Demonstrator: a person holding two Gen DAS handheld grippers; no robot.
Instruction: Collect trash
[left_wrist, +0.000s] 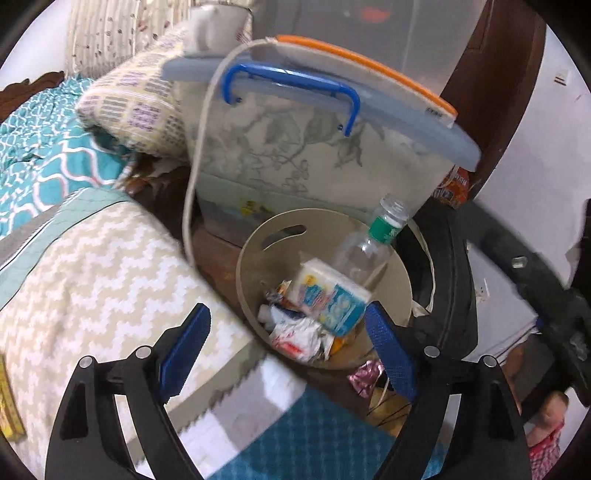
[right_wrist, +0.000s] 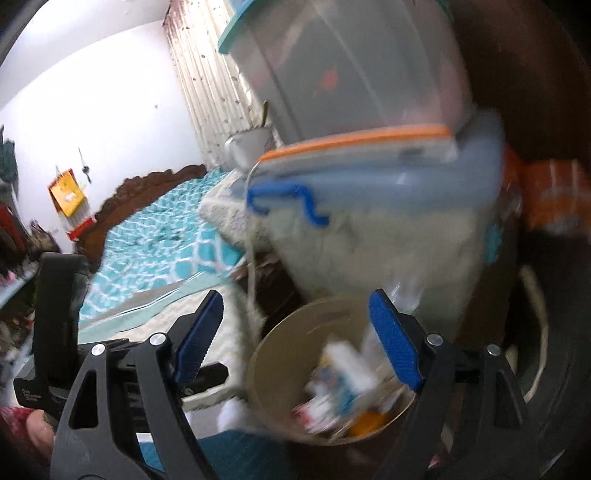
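- Left gripper (left_wrist: 286, 332): jaws wide, nothing btwn the blue pads, aimed down at the bin (left_wrist: 400, 280).
- Right gripper (right_wrist: 295, 343): jaws also wide, empty; view is motion-blurred, bin (right_wrist: 258, 373) sits btwn/below its fingers.
- Bin: round, beige, w/ slot handle in the wall; stands on the floor just beside the bed edge (left_wrist: 110, 266), in front of a clear storage box (left_wrist: 332, 155) w/ blue handle.
- Trash is in the bin: clear plastic bottle (left_wrist: 365, 247) leans on the far-right rim, long axis tilted, open neck up and to the right, green label band near the neck.
- White/blue carton pack (left_wrist: 328, 291) lies on top of the pile, long axis slanting from upper left to lower right.
- Crumpled wrappers (left_wrist: 295, 332) under it, low in the bin; orientation can't tell.
- Pink foil scrap (left_wrist: 364, 374) on the floor just outside the bin, near the left gripper's right pad.
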